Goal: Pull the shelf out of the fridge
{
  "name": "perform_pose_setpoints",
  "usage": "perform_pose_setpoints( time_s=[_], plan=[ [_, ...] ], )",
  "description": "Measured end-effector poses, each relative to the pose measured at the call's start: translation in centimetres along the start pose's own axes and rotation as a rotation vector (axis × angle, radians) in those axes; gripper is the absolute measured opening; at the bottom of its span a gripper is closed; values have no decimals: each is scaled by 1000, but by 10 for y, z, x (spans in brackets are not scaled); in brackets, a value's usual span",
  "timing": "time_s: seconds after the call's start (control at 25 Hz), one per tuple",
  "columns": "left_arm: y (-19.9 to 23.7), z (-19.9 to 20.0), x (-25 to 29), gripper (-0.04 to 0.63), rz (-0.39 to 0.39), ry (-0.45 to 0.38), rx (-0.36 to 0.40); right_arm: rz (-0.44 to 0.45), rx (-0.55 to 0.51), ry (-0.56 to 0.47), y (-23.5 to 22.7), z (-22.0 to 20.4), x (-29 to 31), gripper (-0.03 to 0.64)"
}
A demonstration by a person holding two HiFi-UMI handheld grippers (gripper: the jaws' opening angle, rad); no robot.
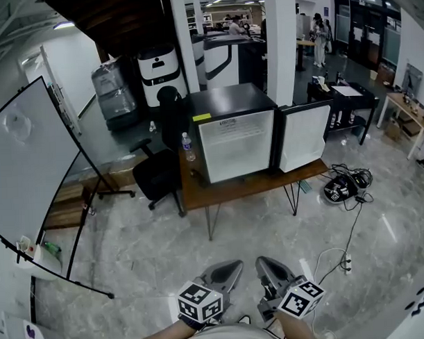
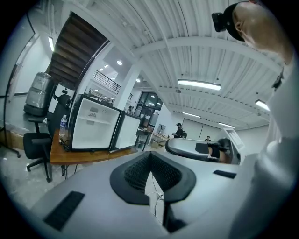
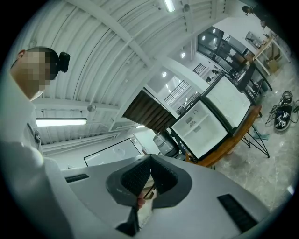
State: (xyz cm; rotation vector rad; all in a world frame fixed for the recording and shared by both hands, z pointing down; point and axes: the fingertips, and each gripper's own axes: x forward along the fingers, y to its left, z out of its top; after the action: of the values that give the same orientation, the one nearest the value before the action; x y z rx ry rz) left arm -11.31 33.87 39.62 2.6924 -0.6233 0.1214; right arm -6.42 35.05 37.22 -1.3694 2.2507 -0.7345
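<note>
Left gripper [image 1: 233, 270] & right gripper [image 1: 266, 265] are both low by the person's body, each w/ jaws pressed together and nothing between them, well apart from the fridge. Black mini fridge [image 1: 227, 101] sits on wooden table [image 1: 199, 193] across the marble floor [image 1: 166, 250], its door [image 1: 304, 138] swung open at right in head view. Shelf [image 2: 93, 121] is inside, level across the white interior. Water bottle [image 1: 187, 147] stands on the table just left of the fridge. Black office chair [image 1: 155, 175] is beside the table, whiteboard [image 1: 31, 165] far left.
</note>
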Motion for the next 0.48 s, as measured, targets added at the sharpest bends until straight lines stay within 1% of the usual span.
perform_pose_setpoints(
  time_s=[0.2, 0.48],
  plan=[
    [2, 2, 16, 6, 32, -8, 2, 21, 12, -13, -12, 13, -1, 17],
    [15, 10, 43, 6, 42, -6, 2, 28, 42, -15, -33, 23, 11, 17]
  ],
)
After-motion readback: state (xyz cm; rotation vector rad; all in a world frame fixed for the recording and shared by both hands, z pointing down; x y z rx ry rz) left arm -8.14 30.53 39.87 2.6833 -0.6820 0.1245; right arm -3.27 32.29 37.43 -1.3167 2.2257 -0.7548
